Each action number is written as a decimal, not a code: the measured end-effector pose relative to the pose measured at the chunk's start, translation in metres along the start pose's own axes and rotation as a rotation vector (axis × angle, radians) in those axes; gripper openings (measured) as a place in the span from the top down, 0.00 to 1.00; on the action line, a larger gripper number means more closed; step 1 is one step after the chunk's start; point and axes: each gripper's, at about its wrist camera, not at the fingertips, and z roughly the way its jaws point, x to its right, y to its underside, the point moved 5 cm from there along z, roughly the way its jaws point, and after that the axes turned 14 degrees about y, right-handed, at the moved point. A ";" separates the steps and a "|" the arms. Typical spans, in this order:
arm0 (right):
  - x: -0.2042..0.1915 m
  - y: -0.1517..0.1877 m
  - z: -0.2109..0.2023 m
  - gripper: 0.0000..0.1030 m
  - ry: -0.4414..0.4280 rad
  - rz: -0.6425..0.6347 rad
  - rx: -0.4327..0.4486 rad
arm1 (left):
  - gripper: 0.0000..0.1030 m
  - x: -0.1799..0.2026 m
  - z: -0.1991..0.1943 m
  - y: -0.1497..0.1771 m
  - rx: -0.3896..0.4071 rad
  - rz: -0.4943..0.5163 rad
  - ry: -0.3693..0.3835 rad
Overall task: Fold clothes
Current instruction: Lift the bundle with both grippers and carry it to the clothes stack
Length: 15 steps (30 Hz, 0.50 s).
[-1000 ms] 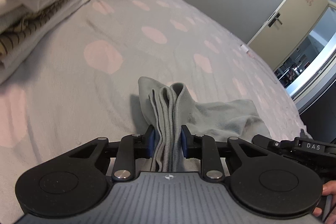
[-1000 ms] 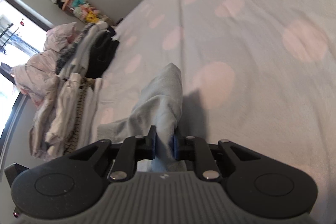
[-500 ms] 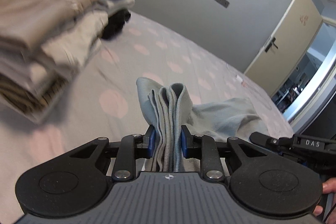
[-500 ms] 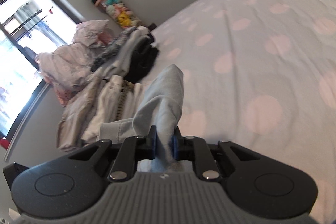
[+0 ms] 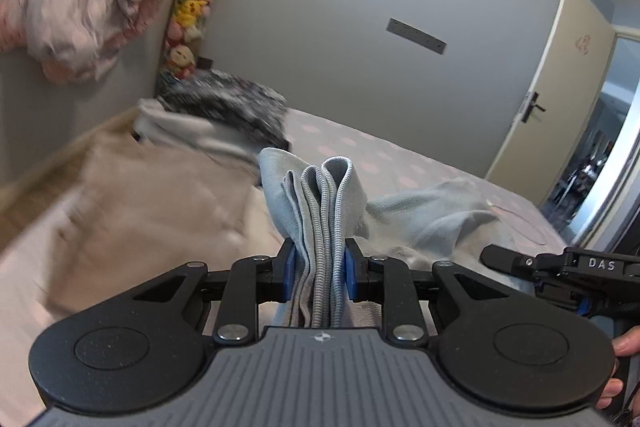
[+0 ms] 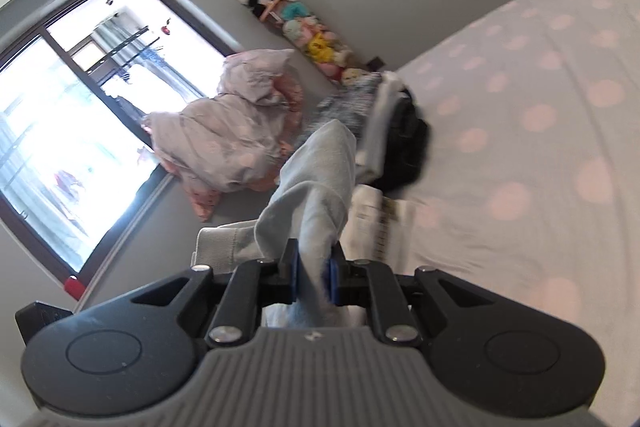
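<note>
both grippers raised since a second ago; views now take in wall, window and stuffed toys rather than mostly bedspread. left gripper (image 5: 316, 269) clamped on bunched ribbed hem of light blue garment (image 5: 320, 195), several layers between blue pads. right gripper (image 6: 313, 277) pinched narrow on another fold of same garment (image 6: 316, 183). garment hangs between both, lifted off dotted bedspread (image 6: 540, 163), rest trailing to right in left view. stack of folded clothes (image 6: 380, 215) just beyond, blurred. pink duvet (image 6: 232, 131) heaped by window (image 6: 80, 131).

Pale blue-grey garment (image 5: 316, 195), bunched in folds, ribbed hem upright
</note>
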 end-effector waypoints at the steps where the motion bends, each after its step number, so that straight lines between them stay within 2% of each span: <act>1: -0.013 -0.003 0.008 0.84 -0.012 -0.008 -0.001 | 0.73 -0.007 -0.004 -0.010 -0.004 0.010 -0.016; 9: -0.088 -0.011 0.083 0.84 -0.063 -0.048 -0.046 | 0.73 -0.066 -0.017 -0.065 -0.024 0.071 -0.123; 15: -0.107 0.001 0.135 0.84 -0.058 -0.057 -0.088 | 0.73 -0.109 -0.003 -0.073 -0.069 0.091 -0.166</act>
